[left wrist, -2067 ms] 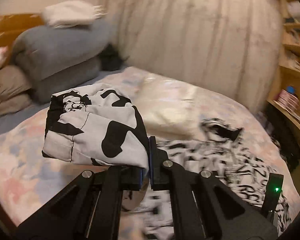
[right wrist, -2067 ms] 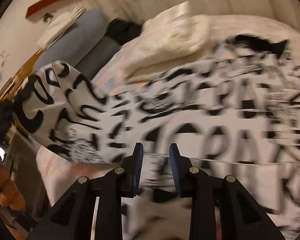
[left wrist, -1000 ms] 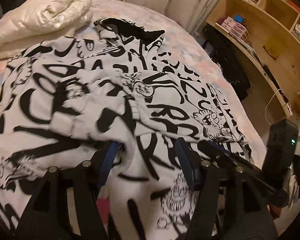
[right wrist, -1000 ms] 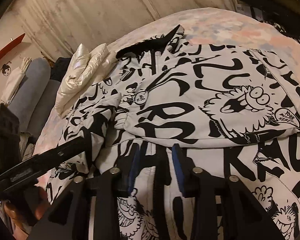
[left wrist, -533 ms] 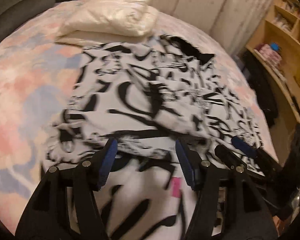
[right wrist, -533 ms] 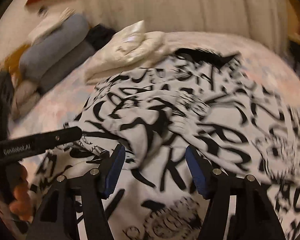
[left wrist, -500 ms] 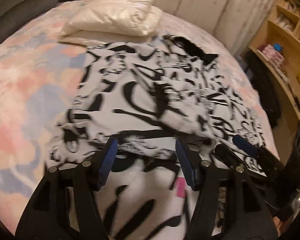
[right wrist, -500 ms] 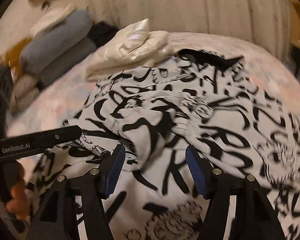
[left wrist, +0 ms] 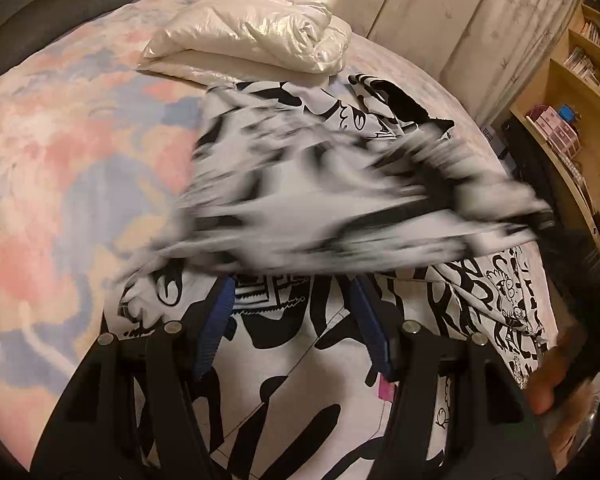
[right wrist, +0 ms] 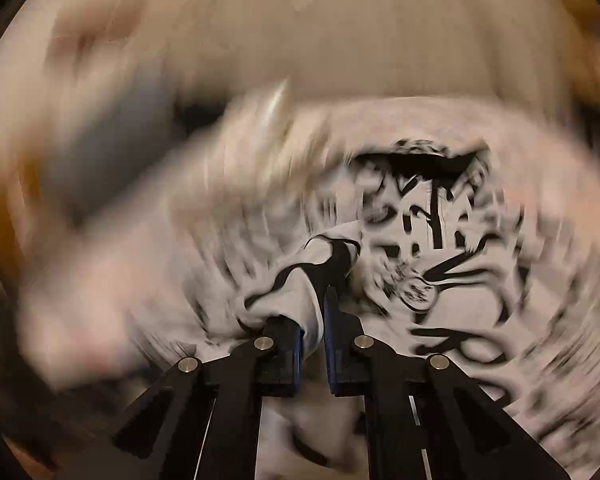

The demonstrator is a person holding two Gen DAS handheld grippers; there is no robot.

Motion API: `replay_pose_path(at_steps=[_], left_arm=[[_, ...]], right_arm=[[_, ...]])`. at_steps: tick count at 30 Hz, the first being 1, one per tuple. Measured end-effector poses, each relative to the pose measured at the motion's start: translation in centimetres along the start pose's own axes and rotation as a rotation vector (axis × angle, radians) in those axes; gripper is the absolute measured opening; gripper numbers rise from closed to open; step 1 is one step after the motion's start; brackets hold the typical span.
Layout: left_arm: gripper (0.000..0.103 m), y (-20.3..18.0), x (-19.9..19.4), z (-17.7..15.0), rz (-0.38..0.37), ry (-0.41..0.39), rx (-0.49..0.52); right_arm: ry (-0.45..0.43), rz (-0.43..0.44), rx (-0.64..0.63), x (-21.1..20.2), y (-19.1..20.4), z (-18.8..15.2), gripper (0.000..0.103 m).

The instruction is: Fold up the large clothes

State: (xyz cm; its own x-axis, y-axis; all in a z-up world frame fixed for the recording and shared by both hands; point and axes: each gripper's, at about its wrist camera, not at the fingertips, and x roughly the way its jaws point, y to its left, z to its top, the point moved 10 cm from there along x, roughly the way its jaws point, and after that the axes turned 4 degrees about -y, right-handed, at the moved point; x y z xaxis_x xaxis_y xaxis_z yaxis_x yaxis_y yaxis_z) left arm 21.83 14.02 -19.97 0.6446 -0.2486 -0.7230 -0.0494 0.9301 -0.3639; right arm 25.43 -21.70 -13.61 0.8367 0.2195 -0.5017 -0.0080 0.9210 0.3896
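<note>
Since half a second ago my right gripper [right wrist: 314, 320] has snapped its jaws together on a fold of the black-and-white printed garment [left wrist: 328, 336], which then lay loose between them, and a flap of that cloth is now raised and smeared across the middle of the left wrist view. My left gripper [left wrist: 292, 320] has barely shifted.

I count one printed garment, one folded pale shiny jacket [left wrist: 252, 36], one bed [left wrist: 60, 168] with a pink and blue cover, two grippers and one wooden shelf unit [left wrist: 572, 92] to the right.

My left gripper is spread, its blue pads apart above the garment's near hem and pressing on nothing. My right gripper is pressed together, pinching a bunched white fold that rises between its pads.

The garment lies across the bed, directly under and ahead of my left gripper, with its dark collar end just beside the pale jacket. The right wrist view is heavily blurred around the pinched fold.
</note>
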Motion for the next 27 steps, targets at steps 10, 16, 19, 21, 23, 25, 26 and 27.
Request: replay_pose_path(at_steps=[10,16,19,21,23,25,26,27], left_arm=[[0.058,-1.4,0.2,-0.3,-0.005,-0.001,0.05],[0.058,-1.1,0.2,0.9,0.016,-0.009,0.072],[0.058,-0.6,0.4,2.5,0.038,-0.012,0.107],[0.058,-0.1,0.8,3.6,0.053,-0.002,0.13],[0.058,0.6,1.6,4.7,0.078,0.018,0.152],[0.059,1.4,2.9,5.7,0.103,0.043,0.157],[0.06,1.8,3.6,6.0,0.115,0.061,0.156],[0.06,2.4,4.7,6.4,0.134,0.087,0.149]], right_arm=[[0.333,-0.158,0.471,1.6,-10.8,-9.9,0.022],[0.267,-0.232,0.332,0.6,-11.0,-6.4,0.054],[0.262,-0.262,0.315,-0.2,-12.5,-4.4,0.054],[0.253,-0.292,0.299,-1.8,-14.2,-3.6,0.054],[0.246,-0.312,0.28,-2.5,-15.3,-2.6,0.054],[0.24,-0.341,0.25,-3.1,-16.9,-1.6,0.054],[0.244,-0.342,0.24,-2.9,-17.7,-1.1,0.054],[0.25,-0.335,0.234,-3.1,-18.5,-0.8,0.054]])
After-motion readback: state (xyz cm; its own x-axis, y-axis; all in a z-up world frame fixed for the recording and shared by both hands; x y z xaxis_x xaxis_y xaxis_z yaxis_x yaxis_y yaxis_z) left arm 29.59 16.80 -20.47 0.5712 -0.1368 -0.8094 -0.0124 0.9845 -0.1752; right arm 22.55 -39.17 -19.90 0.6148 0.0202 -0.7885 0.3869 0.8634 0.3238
